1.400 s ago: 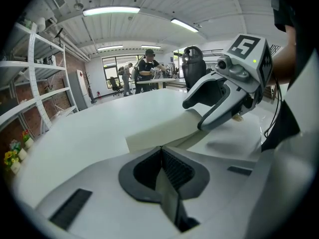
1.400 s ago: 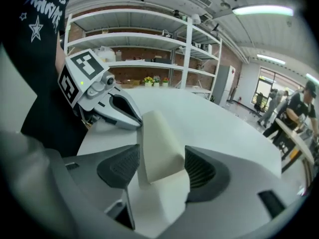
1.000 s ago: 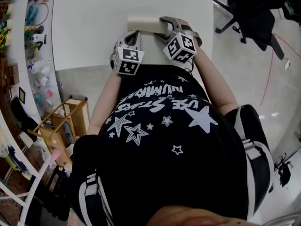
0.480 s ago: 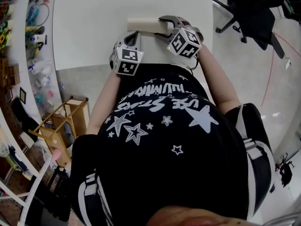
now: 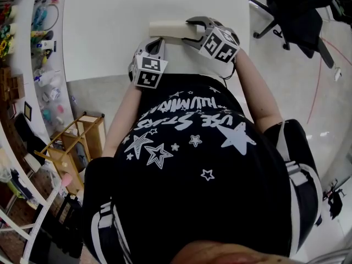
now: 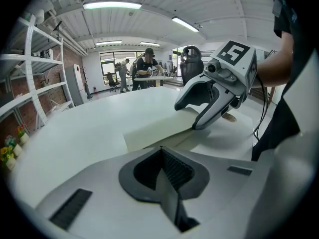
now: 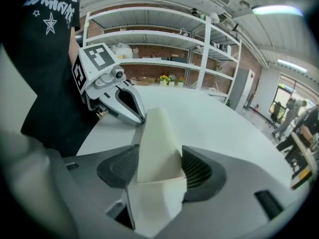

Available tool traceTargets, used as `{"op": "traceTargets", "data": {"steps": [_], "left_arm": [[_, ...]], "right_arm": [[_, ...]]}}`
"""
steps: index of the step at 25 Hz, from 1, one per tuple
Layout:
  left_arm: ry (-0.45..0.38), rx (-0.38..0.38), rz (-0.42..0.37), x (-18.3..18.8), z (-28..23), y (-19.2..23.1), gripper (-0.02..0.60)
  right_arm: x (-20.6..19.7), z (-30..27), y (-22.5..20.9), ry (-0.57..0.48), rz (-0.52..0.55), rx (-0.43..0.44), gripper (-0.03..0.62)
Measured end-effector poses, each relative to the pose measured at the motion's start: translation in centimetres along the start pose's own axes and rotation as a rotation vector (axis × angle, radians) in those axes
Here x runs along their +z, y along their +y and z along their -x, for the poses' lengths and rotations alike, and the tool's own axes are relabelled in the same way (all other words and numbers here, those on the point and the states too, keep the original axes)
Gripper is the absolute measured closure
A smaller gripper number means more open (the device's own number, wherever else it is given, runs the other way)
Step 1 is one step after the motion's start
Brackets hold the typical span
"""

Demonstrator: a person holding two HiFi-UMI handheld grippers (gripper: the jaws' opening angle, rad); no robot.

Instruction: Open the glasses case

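right gripper (image 7: 158, 168): jaws set wide and pinching one end of the glasses case (image 7: 157, 133), a pad against each long side. the cream body runs out ahead of the jaws and away from me. i read this hold as an anchor, so the case can't slide while the lid is worked.

left gripper (image 6: 162, 156): jaws pressed together, nothing between them. the tip points at the near long side of the case, close to it. i can't tell from any view whether it touches. tips closed like this make a thin wedge, probably better for getting at a flap edge than spread jaws would be.

case: lying flat on the white table (image 5: 110, 26), close to the edge nearest my body, long side across in front of me. the top face looks flush and a seam line shows along the near side, so i judge it not yet open.

next move needs the left tip at that seam, with the right grip firm.
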State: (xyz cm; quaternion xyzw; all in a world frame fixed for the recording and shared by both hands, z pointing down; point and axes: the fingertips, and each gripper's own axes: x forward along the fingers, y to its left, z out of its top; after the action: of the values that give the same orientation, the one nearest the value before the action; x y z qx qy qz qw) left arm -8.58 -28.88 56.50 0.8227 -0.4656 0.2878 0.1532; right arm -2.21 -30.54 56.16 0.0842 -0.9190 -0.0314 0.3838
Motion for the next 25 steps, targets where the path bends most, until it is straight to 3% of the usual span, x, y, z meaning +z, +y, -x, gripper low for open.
{"op": "traceTargets", "data": {"steps": [6,15,25], "left_arm": [[0.011,-0.011,0.013,0.1,0.0,0.0,0.569],[0.031,-0.014,0.018,0.1,0.2,0.2,0.569],[0.015,0.022,0.041,1.5,0.2,1.6,0.569]], "right_arm": [[0.2,0.1,-0.5,-0.007,-0.048,0.027,0.318],[2.1,2.2,-3.3,-0.082,-0.085,-0.071,0.319],[1.3,2.9,-7.0,-0.153,-0.244,-0.137,0.32]]}}
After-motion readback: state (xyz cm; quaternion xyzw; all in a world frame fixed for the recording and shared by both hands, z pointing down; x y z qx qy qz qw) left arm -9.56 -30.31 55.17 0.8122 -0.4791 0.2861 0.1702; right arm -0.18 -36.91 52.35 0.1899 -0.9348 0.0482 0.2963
